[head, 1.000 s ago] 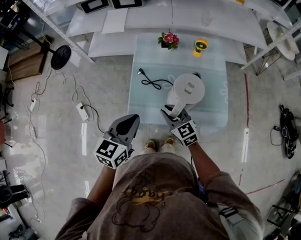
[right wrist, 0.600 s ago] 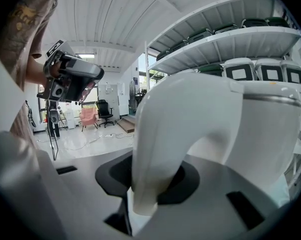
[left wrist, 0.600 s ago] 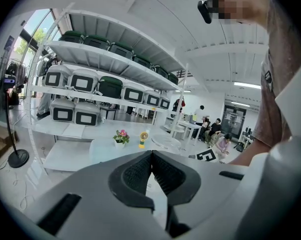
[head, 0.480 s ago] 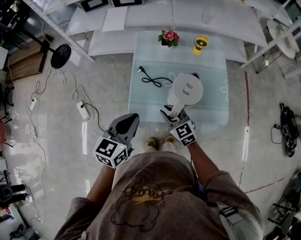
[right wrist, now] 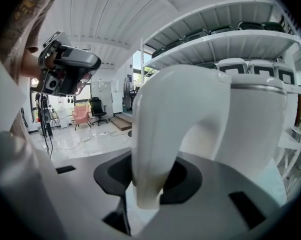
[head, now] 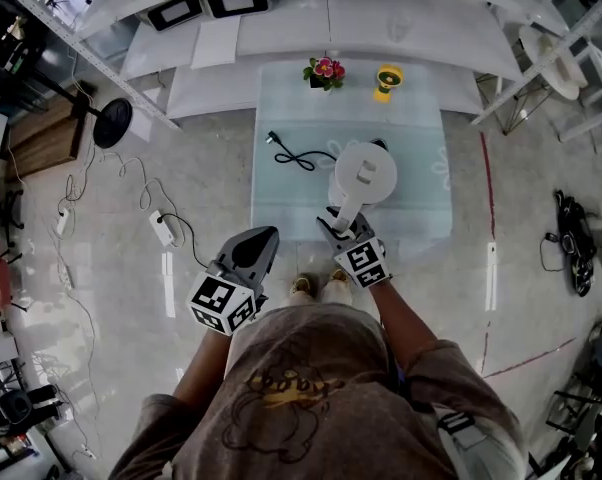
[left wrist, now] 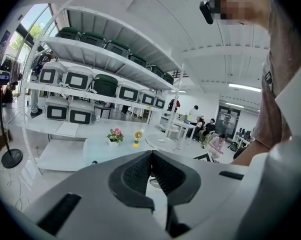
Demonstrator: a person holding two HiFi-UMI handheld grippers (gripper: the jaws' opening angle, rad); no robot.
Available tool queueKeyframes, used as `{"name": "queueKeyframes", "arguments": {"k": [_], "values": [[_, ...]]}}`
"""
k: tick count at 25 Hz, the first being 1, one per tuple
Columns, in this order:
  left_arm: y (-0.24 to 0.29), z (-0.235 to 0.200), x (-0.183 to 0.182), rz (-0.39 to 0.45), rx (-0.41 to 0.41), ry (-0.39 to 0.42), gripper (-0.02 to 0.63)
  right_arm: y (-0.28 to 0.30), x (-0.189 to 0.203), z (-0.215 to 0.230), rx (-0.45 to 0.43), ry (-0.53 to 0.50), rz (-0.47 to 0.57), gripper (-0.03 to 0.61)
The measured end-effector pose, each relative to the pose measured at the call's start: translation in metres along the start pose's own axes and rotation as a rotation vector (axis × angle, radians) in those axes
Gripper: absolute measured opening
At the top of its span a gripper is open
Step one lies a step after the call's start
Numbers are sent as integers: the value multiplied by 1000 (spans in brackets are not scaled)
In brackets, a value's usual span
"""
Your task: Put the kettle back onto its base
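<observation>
Right tongs [head: 335, 222]: loosening, jaws opening, with the kettle's handle standing between the pads. From the right gripper view the grip looks let go rather than clamped.
Left tongs [head: 266, 236]: clenched on nothing, held over the floor short of the counter's near edge, well clear of the work.
Counter [head: 281, 208]: a pale glass top. The kettle stands near its middle, and a flower pot [head: 324, 71] sits well apart at the far edge.
Kettle [head: 366, 171]: white, upright, lid toward the head camera. It seems to be down on its base, though the base itself is hidden under the body.
Handle [right wrist: 155, 134]: it runs straight down between the right jaws, its lower end just above the pads.
Cord [head: 299, 156]: black and looped on the glass to the kettle's left, running toward its foot, which suggests the base lies there.
Step in hand: I'd call it the release after seating.
Doing it well: let both jaws part evenly until neither pad drags, then draw straight back along the handle's line. A sideways pull could twist the kettle off its seat.
</observation>
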State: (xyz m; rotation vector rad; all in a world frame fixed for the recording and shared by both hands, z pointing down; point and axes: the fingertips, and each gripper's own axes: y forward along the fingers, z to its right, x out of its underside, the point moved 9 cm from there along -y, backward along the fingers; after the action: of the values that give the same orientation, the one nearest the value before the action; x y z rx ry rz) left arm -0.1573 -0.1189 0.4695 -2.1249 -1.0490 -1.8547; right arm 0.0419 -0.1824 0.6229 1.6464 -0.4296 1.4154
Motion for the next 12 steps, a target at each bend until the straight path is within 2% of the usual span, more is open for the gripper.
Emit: {"name": "queueKeyframes", "arguments": {"k": [6,12], "values": [[8,3,4,-7,55,7,21,-22,9,4,40,35,-11,191],[30,11,0,-3,143,26,21,-65,5,7,109,83,-17,213]]}}
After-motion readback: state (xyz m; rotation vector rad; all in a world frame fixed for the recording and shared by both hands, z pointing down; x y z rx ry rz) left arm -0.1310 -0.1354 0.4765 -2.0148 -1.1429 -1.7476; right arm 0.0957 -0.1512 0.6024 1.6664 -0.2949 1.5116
